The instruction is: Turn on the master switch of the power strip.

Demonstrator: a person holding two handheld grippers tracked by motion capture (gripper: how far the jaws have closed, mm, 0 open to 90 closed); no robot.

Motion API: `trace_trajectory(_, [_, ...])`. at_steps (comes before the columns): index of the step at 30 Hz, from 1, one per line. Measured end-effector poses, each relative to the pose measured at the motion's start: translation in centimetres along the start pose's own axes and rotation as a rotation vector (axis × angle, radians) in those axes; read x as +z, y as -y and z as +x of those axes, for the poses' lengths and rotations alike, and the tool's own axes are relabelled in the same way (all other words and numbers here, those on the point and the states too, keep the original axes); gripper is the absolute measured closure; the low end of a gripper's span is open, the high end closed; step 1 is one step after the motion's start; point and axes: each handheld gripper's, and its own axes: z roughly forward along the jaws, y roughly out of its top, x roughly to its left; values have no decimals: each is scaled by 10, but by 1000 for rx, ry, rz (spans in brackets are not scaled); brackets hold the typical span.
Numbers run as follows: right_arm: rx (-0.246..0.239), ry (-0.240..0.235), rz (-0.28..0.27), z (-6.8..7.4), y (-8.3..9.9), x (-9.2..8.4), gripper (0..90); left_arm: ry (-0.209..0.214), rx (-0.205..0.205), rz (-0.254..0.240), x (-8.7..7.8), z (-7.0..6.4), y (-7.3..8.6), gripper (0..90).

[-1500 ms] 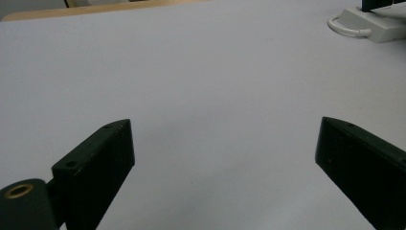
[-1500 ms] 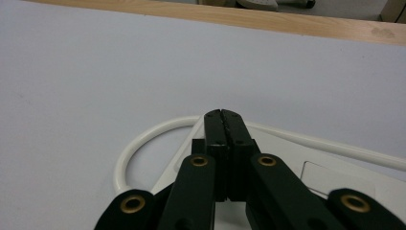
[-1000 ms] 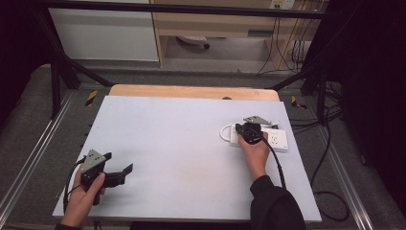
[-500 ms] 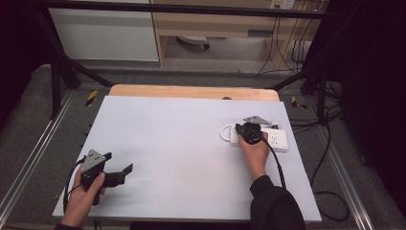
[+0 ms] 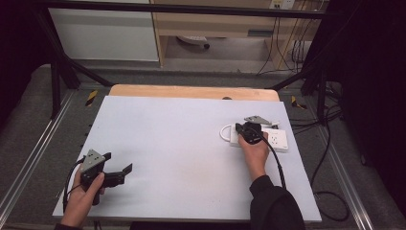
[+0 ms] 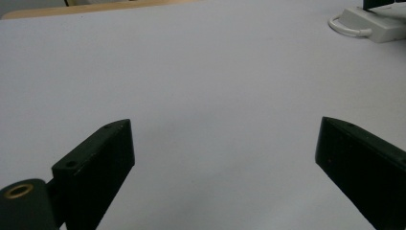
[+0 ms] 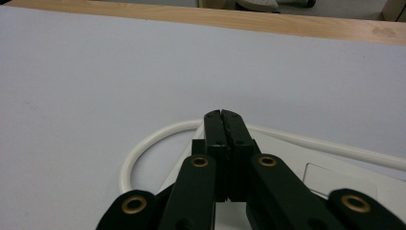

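Note:
A white power strip [image 5: 278,139] lies at the right of the white table top [image 5: 191,139], with its white cable [image 5: 223,132] looped off its left end. My right gripper [image 5: 241,127] hovers over the strip's left end. In the right gripper view its jaws are pressed together with nothing between them [image 7: 223,114], above the power strip [image 7: 292,160] and the cable loop [image 7: 136,151]. My left gripper [image 5: 118,163] rests at the table's near left corner, open, jaws wide apart over bare table [image 6: 225,123]. The power strip [image 6: 378,24] shows far off at the top right of the left gripper view.
A wooden strip [image 5: 191,91] runs along the table's far edge. Black frame bars [image 5: 62,72] and cables [image 5: 330,143] surround the table. White cabinets and a wooden shelf stand behind.

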Motion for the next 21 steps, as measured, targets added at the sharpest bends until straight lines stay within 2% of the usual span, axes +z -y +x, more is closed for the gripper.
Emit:
trace_trajectory(13, [8,0,4,-1,-1,0,900,-1,-1,-1,0,0,0,61])
trace_trajectory(21, [17,-3,-17,-1,-6,-5,900,0,0,0,-1,1,0,61])
